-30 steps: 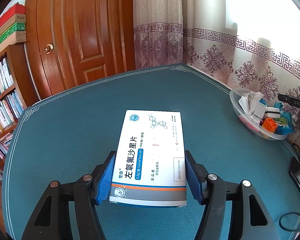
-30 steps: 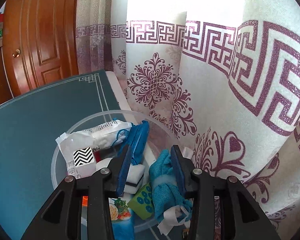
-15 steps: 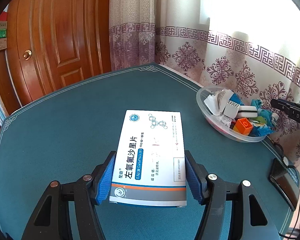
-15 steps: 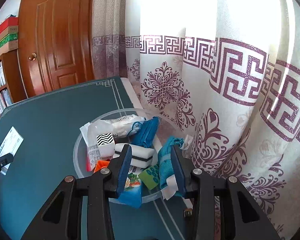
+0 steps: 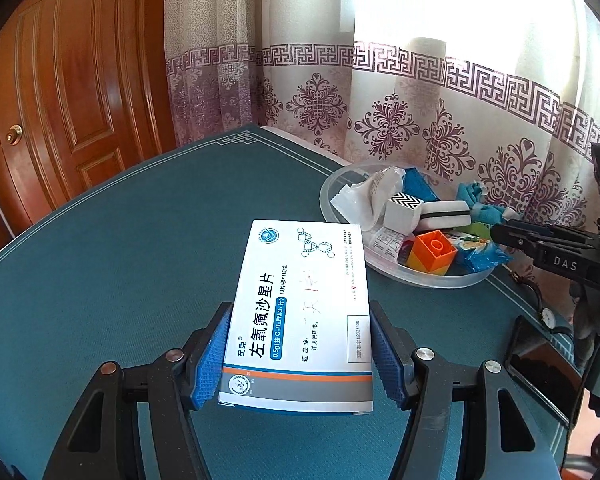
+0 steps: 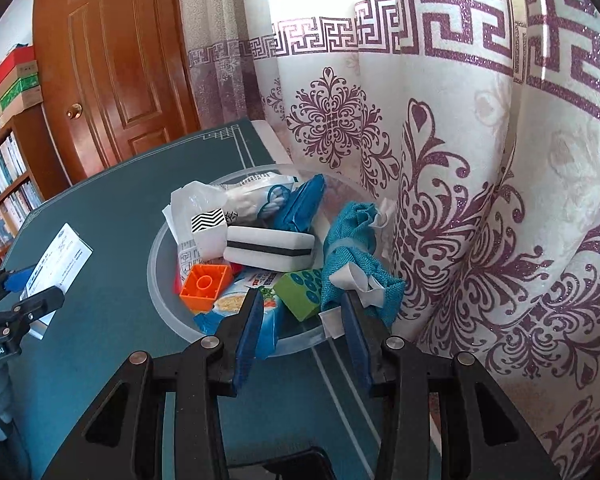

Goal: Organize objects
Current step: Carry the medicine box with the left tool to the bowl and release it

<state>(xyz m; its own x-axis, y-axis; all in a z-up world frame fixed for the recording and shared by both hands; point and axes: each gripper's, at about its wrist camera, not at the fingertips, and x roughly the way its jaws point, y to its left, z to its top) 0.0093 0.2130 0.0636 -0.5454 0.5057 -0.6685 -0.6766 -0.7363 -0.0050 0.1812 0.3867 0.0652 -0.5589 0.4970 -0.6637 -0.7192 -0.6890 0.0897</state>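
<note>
My left gripper (image 5: pixel 300 316) is shut on a white and blue medicine box (image 5: pixel 300 312), held flat above the teal table, left of the bowl. The box also shows in the right wrist view (image 6: pixel 58 258). A clear plastic bowl (image 5: pixel 432 280) by the curtain holds an orange brick (image 5: pixel 434 250), a white sponge with a black stripe (image 5: pixel 444 216), a zigzag-marked box (image 5: pixel 404 208), a teal cloth (image 6: pixel 352 248) and packets. My right gripper (image 6: pixel 300 300) is open and empty, just in front of the bowl's near rim (image 6: pixel 300 340).
The teal table (image 5: pixel 120 260) ends close behind the bowl at a patterned curtain (image 6: pixel 480 200). A dark phone (image 5: pixel 540 372) lies at the table's right edge. A wooden door (image 5: pixel 80 100) and a bookshelf (image 6: pixel 4 184) stand beyond the table.
My left gripper has carried the medicine box toward the bowl, which now sits much nearer. My right gripper has drawn back from over the bowl to its near rim.
</note>
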